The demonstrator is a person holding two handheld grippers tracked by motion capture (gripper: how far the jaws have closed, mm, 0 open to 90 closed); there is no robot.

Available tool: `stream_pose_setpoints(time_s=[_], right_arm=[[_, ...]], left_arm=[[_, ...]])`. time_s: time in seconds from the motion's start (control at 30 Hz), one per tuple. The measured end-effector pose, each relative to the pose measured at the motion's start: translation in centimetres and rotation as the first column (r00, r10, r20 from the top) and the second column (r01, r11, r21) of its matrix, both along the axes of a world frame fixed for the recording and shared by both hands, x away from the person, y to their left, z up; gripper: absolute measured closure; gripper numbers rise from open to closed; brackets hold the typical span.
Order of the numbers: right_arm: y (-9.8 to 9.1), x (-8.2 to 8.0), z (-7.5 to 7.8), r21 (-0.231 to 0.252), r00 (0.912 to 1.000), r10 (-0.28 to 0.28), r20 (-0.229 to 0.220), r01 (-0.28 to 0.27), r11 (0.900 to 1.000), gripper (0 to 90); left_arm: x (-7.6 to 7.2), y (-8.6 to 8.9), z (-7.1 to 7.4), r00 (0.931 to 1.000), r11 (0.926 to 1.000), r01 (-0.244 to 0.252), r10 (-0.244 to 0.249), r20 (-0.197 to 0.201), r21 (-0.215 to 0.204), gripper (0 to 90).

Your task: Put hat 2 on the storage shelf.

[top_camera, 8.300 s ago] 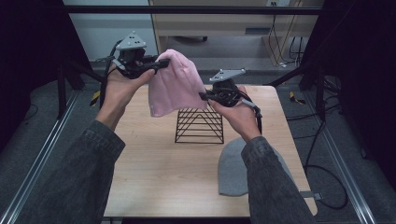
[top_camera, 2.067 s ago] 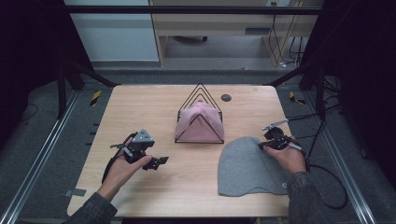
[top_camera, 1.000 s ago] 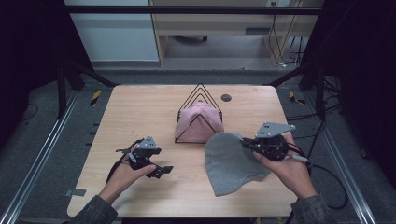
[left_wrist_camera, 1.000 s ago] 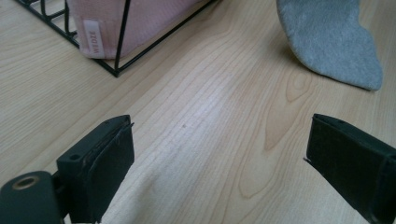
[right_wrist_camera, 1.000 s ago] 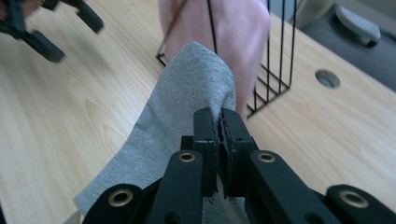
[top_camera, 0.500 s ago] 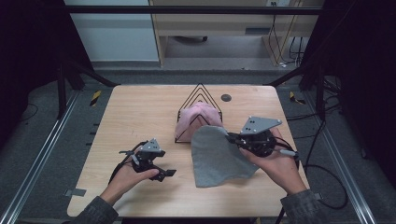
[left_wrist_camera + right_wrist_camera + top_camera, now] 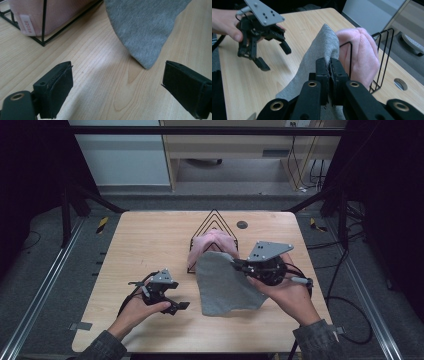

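Grey beanie (image 7: 225, 285) pinched in right gripper (image 7: 239, 265), hanging; left gripper (image 7: 172, 301) agape beside it.

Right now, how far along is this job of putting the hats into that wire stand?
About halfway, it seems. The pink hat already sits inside the black wire rack. The grey hat is in hand: the right gripper is shut on its edge and has it lifted beside the rack, its lower end on the table. The left gripper waits open. What is left is probably to tuck the grey hat in.
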State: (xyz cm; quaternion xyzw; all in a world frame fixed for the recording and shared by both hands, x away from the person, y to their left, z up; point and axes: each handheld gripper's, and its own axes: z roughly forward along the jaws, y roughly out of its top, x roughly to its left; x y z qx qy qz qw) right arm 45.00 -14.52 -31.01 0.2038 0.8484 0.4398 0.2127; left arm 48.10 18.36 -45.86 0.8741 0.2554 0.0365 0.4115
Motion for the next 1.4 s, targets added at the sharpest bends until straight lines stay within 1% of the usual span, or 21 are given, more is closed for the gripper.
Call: stream_pose_setpoints(time_s=[0.3,0.47,0.57,0.9,1.03,1.1,1.2,1.27,1.4], right_arm=[[1.0,-0.2,0.6,0.011,0.9996,0.025,0.014,-0.025,0.9996,87.0],[1.3,-0.2,1.0,0.020,0.9994,0.029,0.019,-0.030,0.9994,87.0],[1.5,-0.1,1.2,0.023,0.9992,0.034,0.022,-0.035,0.9991,87.0],[2.2,0.2,1.9,0.030,0.9984,0.049,0.028,-0.050,0.9983,87.0],[2.6,0.2,2.5,0.036,0.9976,0.060,0.034,-0.061,0.9975,87.0],[2.9,0.2,2.9,0.035,0.9970,0.067,0.039,-0.069,0.9970,87.0],[3.3,0.2,3.3,0.034,0.9962,0.074,0.046,-0.076,0.9965,87.0],[3.6,0.3,3.5,0.035,0.9956,0.080,0.049,-0.081,0.9961,87.0],[4.2,0.4,3.8,0.034,0.9949,0.088,0.049,-0.089,0.9954,87.0]], left_arm=[[-0.1,0.0,0.1,1.0000,1.0000,0.005,-0.005,0.002,-0.002,9.2],[-0.1,0.0,0.1,0.9999,0.9999,0.010,-0.010,0.005,-0.008,9.2],[-0.1,-0.1,0.1,0.9999,0.9998,0.012,-0.012,0.005,-0.017,9.2],[-0.1,0.0,0.3,0.9997,0.9994,0.022,-0.021,0.009,-0.029,9.9],[0.0,0.1,0.8,0.9995,0.9991,0.020,-0.019,0.026,-0.037,10.7],[0.1,0.1,1.1,0.9995,0.9987,0.010,-0.008,0.029,-0.050,11.0],[0.4,0.1,1.7,0.9993,0.9974,0.008,-0.006,0.037,-0.072,12.2],[0.6,0.0,2.1,0.9993,0.9966,0.006,-0.003,0.038,-0.082,13.2],[1.1,-0.5,3.0,0.9984,0.9960,0.015,-0.010,0.056,-0.089,16.9]])
